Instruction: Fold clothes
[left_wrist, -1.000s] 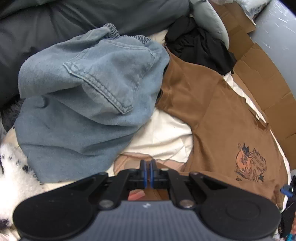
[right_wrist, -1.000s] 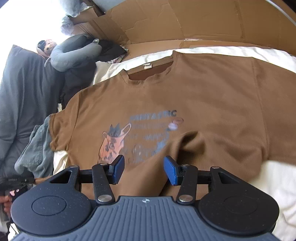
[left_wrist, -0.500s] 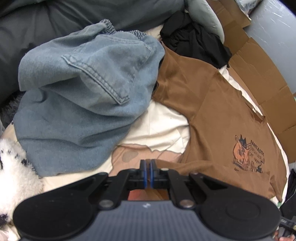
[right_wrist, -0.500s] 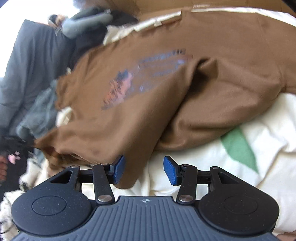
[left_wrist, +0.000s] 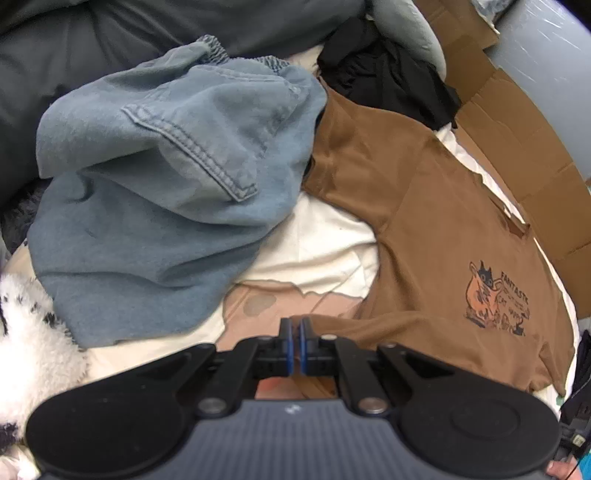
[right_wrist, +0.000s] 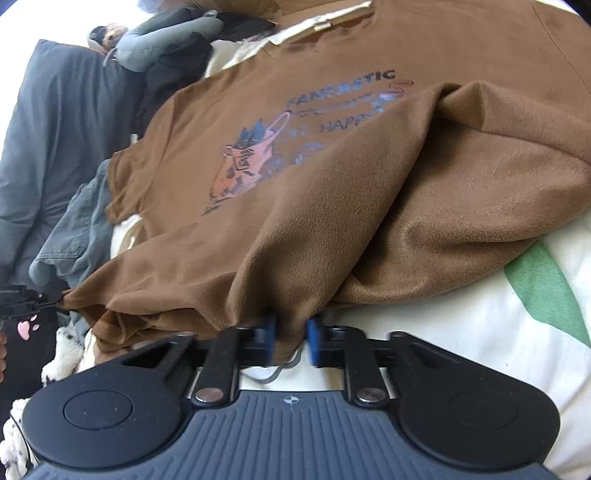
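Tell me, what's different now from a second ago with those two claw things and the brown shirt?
The right gripper has dropped from above the printed chest to the brown shirt's hem, and its fingers have narrowed around a fold of it; whether they pinch yet is unclear. The shirt has bunched into a ridge. The left gripper stays shut at the hem's other end, and the jeans lie as before.

**Print on the brown T-shirt**

The brown T-shirt (right_wrist: 332, 192) bears a chest print: a cartoon animal in orange-pink beside dark blue lettering. In the right wrist view the top line reads "FANTASTIC" (right_wrist: 343, 86), and a lower line ends in "HAPP" (right_wrist: 345, 125) before a fold of cloth covers it. In the left wrist view the same print (left_wrist: 496, 299) shows "FANTASTI"; the smaller lines below are too small to read.
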